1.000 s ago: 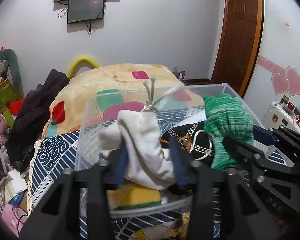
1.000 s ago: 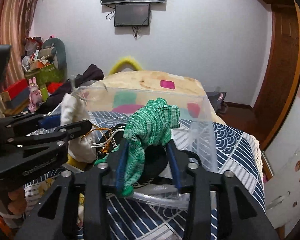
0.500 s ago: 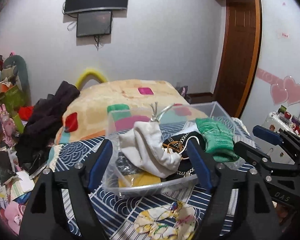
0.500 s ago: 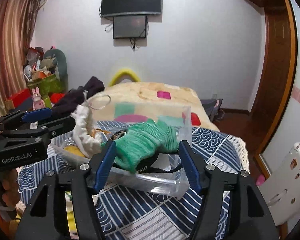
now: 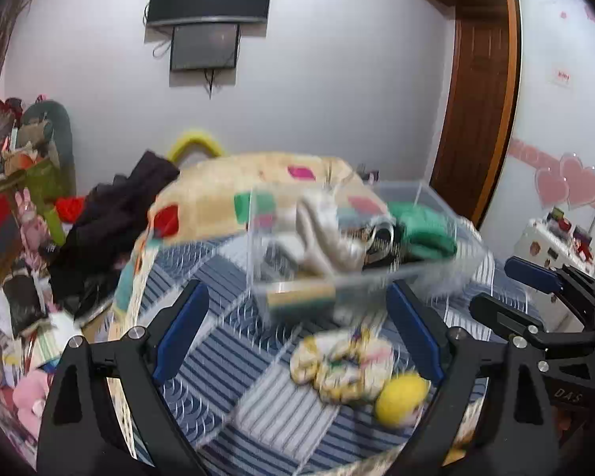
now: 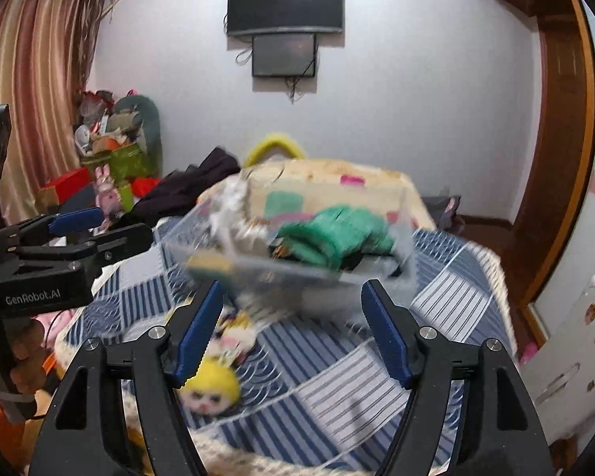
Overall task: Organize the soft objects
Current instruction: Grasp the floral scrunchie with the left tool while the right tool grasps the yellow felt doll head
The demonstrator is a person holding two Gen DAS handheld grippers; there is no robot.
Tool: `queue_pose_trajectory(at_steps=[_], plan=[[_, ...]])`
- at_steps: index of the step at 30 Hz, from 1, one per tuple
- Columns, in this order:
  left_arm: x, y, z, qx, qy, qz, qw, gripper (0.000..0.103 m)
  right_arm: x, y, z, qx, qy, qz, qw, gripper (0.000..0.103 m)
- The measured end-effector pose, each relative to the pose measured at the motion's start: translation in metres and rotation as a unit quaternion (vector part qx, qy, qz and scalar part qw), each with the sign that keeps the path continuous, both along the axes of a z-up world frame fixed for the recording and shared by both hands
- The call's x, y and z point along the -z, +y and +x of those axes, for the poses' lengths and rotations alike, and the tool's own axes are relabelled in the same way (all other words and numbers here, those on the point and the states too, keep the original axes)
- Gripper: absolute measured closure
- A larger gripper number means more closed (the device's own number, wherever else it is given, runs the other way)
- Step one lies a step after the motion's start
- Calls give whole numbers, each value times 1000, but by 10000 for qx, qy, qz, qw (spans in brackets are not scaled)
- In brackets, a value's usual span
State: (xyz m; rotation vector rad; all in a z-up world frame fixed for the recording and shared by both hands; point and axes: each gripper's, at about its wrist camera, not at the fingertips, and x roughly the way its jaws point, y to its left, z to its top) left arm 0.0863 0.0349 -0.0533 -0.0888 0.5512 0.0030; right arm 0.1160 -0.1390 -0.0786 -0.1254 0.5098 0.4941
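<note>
Box [image 5: 428, 202], clear plastic, holds green cloth [image 5: 420, 234] and white cloth [image 5: 325, 234].

Even indoor light, motion blur (fisheye-warped edges)

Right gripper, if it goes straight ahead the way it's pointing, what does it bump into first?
Probably the clear plastic box holding the green cloth. The right gripper, jaws open, points straight at its near wall across the striped bedspread. The picture is blurred, so depth is uncertain.
</note>
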Motion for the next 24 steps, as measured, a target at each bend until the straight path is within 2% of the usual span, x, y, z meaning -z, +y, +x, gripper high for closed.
queue_pose_trajectory(at_steps=[7, 9, 14, 17, 19, 24], plan=[[48, 8, -14, -86, 646, -94, 9978, 13, 32, 20, -12, -416, 531, -148, 9976, 34], [58, 11, -16, -82, 782, -166, 9968, 24, 40, 27, -12, -500, 626, -223, 9965, 34], [70, 10, -14, 109, 975, -401, 9944, 32, 59, 40, -11, -775, 937, -304, 9921, 35], [72, 3, -10, 231, 1019, -401, 9937, 32, 67, 41, -6, -833, 1141, -311, 9895, 59], [75, 0, -7, 273, 1071, -390, 9931, 32, 68, 36, -3, -908, 1253, -123, 9879, 62], [79, -10, 9, 453, 1274, -384, 9901, 31, 57, 21, -5, -443, 870, -188, 9950, 63]])
